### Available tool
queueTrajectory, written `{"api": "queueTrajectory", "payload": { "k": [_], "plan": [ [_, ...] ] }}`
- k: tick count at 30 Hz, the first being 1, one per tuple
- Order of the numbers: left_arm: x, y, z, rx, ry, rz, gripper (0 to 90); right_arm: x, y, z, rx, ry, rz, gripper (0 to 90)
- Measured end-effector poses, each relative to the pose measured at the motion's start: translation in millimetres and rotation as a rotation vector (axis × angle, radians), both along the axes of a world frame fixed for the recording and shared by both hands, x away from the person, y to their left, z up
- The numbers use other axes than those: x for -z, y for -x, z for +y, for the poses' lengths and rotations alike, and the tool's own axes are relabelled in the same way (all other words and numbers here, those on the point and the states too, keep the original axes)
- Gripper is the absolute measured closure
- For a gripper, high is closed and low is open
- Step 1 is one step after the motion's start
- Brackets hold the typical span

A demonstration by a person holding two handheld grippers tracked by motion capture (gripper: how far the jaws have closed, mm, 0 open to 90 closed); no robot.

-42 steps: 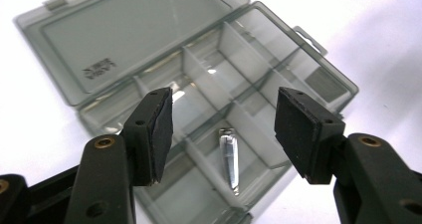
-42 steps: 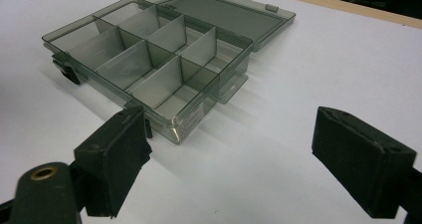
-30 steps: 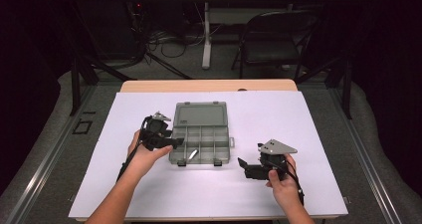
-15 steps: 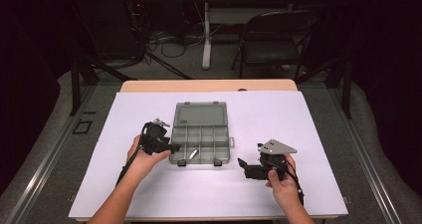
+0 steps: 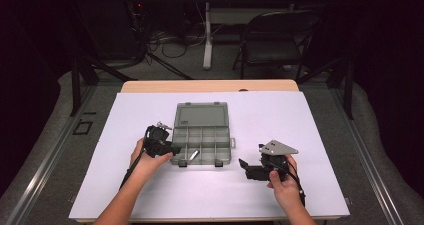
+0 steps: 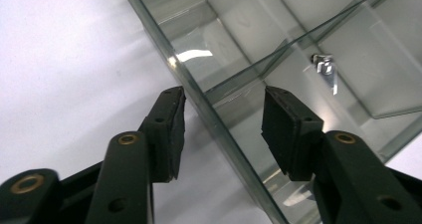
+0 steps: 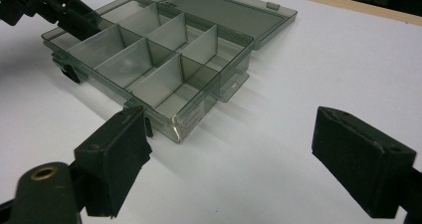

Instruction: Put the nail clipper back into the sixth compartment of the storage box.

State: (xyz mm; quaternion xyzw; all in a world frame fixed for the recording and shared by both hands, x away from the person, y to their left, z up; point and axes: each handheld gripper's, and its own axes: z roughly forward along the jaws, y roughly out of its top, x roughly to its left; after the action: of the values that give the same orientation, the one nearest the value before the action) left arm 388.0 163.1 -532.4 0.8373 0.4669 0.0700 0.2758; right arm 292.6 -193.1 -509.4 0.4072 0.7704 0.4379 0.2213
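Note:
A smoky clear compartment box point(image 5: 223, 146) lies open on the white table, its lid point(image 5: 202, 115) folded flat behind it. A small metal part point(image 5: 194, 155) rests in a near compartment and appears again as the metal part point(image 6: 326, 69) in the left gripper view. My left gripper point(image 5: 175, 149) is at the box's near-left corner. Its jaws have just been closing and straddle the box's side wall point(image 6: 219, 129), one pad outside and one inside, with gaps left on both sides. My right gripper point(image 5: 243, 165) rests open to the right of the box point(image 7: 164, 64), nothing between its jaws.
White table sheet point(image 5: 310, 135) with free room right and in front of the box. The wooden table edge point(image 5: 210, 86) runs along the back. A folding chair point(image 5: 272, 40) and cables point(image 5: 165, 40) stand on the floor beyond.
My left hand has sunk slightly onto the box's left corner and its jaws have narrowed around the wall. The right hand and the box have stayed put.

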Motion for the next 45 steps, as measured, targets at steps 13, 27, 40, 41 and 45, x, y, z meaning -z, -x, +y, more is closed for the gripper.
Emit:
{"api": "queueTrajectory", "payload": {
  "k": [13, 27, 40, 41, 45],
  "plan": [
    [9.1, 3.3, -2.4, 0.007, -0.046, -0.007, 63.7, 0.7, -0.5, 1.9, -0.001, 0.009, -0.002, 14.1],
    [11.8, 7.5, -1.6, -0.006, -0.029, -0.034, 63.8, -6.3, -12.0, 9.5, -0.011, -0.024, 0.012, 14.3],
    [12.5, 7.7, -0.6, -0.007, -0.021, -0.038, 63.9, -31.7, -44.2, 25.7, -0.042, -0.021, -0.005, 14.7],
    [12.6, 8.1, -0.7, -0.009, -0.02, -0.039, 64.0, -32.9, -47.6, 27.0, -0.041, -0.024, 0.001, 14.7],
    [12.9, 8.4, -0.5, -0.011, -0.017, -0.042, 64.0, -36.0, -61.7, 31.1, -0.049, -0.028, 0.016, 14.6]
  ]
}}
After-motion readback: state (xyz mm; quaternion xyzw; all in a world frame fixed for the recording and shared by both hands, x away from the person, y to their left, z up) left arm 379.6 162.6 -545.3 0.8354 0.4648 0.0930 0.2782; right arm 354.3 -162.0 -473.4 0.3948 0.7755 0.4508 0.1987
